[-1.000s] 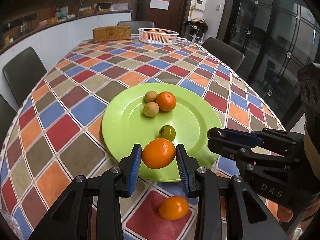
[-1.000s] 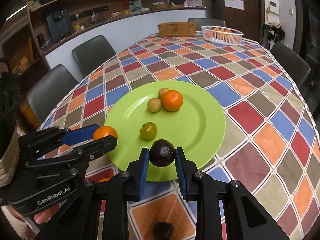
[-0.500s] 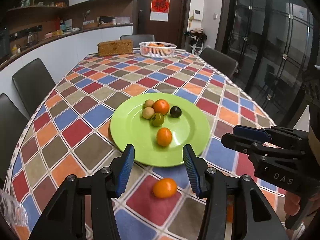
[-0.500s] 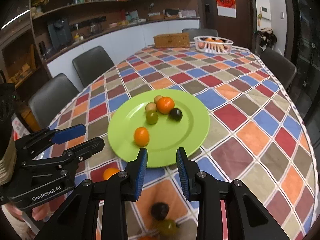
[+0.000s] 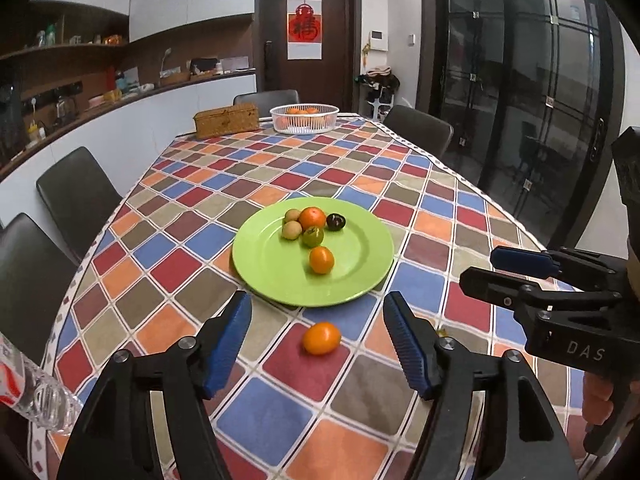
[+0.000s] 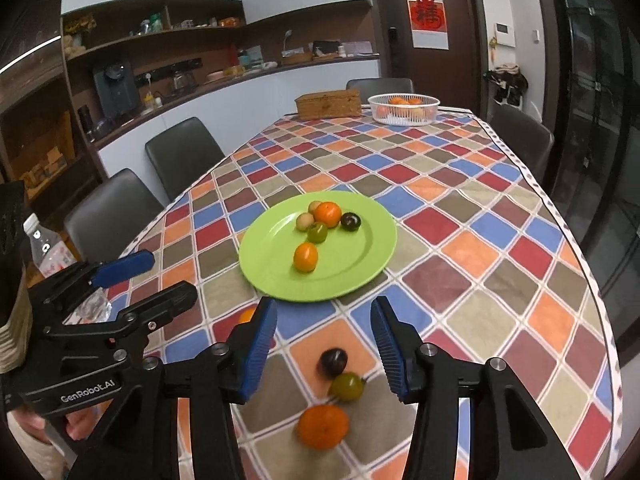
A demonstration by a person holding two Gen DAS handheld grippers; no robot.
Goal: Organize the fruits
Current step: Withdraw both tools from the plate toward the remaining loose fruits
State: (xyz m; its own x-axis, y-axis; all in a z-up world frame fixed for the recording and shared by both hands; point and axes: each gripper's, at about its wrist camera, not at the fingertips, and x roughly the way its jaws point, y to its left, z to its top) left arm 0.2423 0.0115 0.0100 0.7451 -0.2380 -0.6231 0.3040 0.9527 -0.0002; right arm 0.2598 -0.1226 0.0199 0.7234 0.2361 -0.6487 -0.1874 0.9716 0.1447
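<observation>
Green plate [image 5: 276, 276] sits mid-table on the checked tablecloth [image 5: 168, 268], carrying six fruits: two small tan ones, a mandarin [image 5: 312, 217], a dark plum [image 5: 336, 221], a green tomato [image 5: 312, 236] and, toward its 6 o'clock edge, an orange kumquat [image 5: 321, 259].

Left gripper [image 5: 318, 340] points down at a slant from the near edge of the table, its jaws opening, nothing between the blue pads; a loose orange fruit [image 5: 321, 337] lies on the cloth beyond them, at the plate's 6 o'clock. Fingers of the person's hand show under the other tool at 4 o'clock in this view.

Right gripper [image 6: 323, 340] is angled down alike, jaws opening and released. On the cloth near its tips lie a dark plum [image 6: 333, 362] touching a green tomato [image 6: 346, 386], with a mandarin [image 6: 322, 426] nearest the camera.

White basket [image 6: 403, 109] of oranges stands at the far end, 12 o'clock.
</observation>
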